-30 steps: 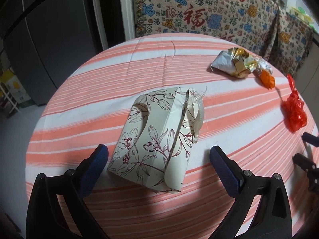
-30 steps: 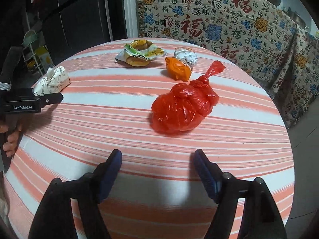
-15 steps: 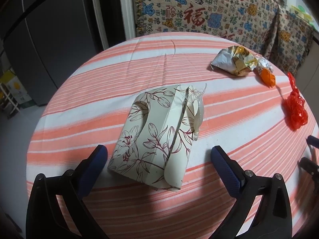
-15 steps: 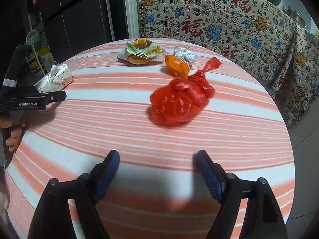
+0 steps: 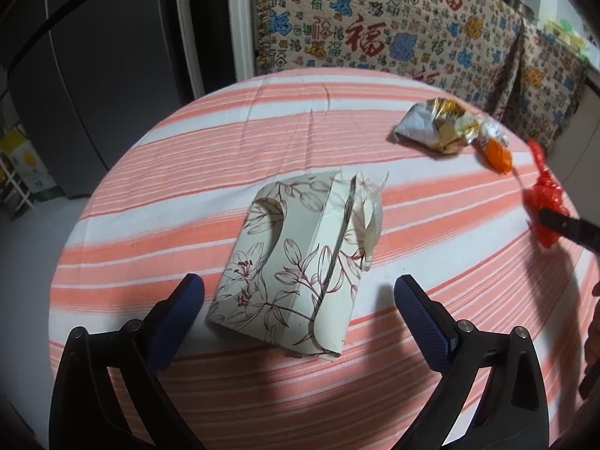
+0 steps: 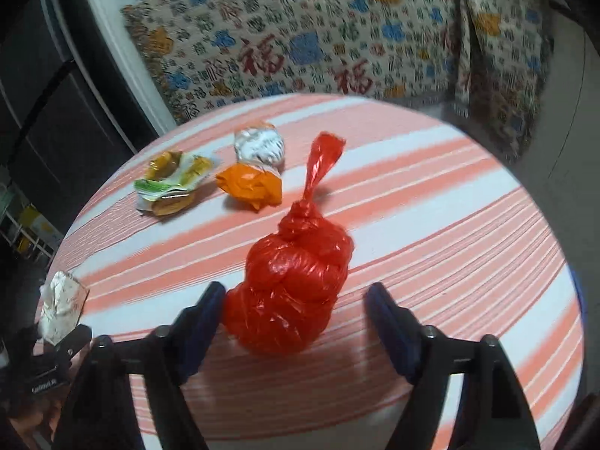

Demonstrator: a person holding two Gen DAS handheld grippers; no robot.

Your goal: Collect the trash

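Wrappers & orange wad sit past your red bag on bench. Right claw closing, left pad touching bag, right pad clear. Left claw wide apart by floral box.

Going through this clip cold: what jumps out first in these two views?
The knotted red plastic bag dominates the right wrist view, lying on the striped tablecloth between the right gripper's jaws, which have just been closing; the left pad is at the bag, the right one apart. In the left wrist view, a floral paper box lies before the open left gripper. Crumpled wrappers sit farther back.
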